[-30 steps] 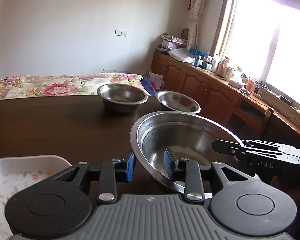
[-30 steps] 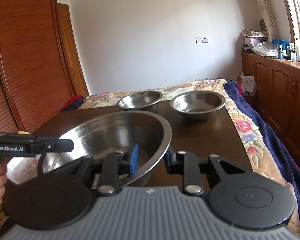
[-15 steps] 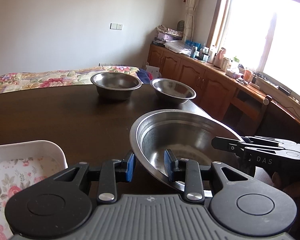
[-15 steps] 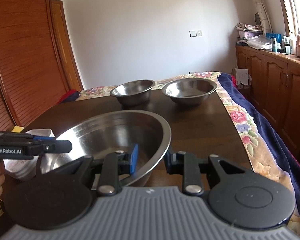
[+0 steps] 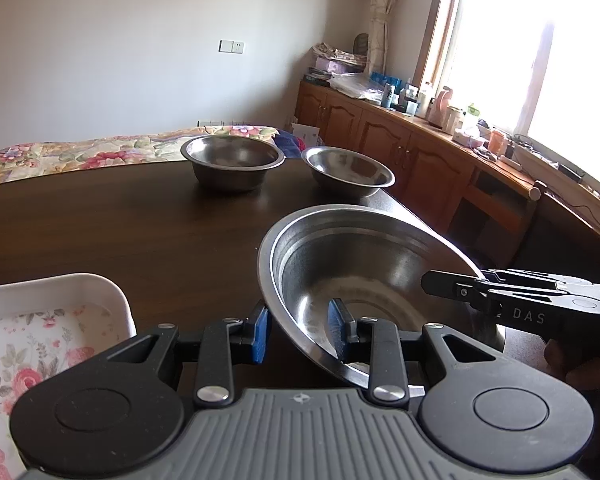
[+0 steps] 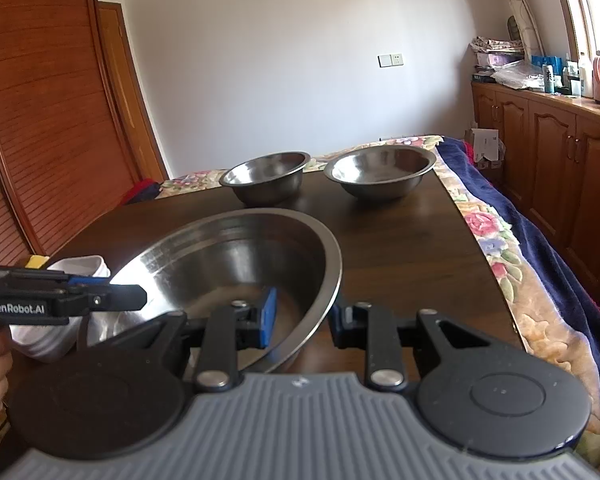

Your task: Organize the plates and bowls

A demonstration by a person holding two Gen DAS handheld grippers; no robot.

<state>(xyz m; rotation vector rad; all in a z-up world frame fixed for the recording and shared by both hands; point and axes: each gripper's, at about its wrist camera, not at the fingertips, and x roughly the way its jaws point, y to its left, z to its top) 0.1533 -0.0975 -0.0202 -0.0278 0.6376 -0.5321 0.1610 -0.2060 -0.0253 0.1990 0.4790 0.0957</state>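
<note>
Bowls are the business of this moment: a large, wide stainless steel basin is held between two hand-held grippers above a dark brown wooden desk. The left gripper straddles the basin's near-left rim, one blue-padded finger outside the wall and one inside; its jaws stand partly closed around the rim, but whether the pads press the metal cannot be told. The right gripper straddles the opposite rim in the same way, and its contact is equally unclear. The basin is tilted, and whether its base touches the desk is hidden. Far across the desk stand two smaller steel bowls side by side but apart: a deeper round steel bowl and a shallower flared steel bowl. Just beside the basin on its left sits a white rectangular ceramic dish with a pink rose pattern. The step in hand appears to be carrying the basin to a stacking spot. To do it well, both grippers should probably travel together at equal height so the rim does not twist out of the pads, keep the basin level, and steer clear of the floral dish. Thin polished steel is likely slippery, so a firm, even squeeze seems wise.
</note>
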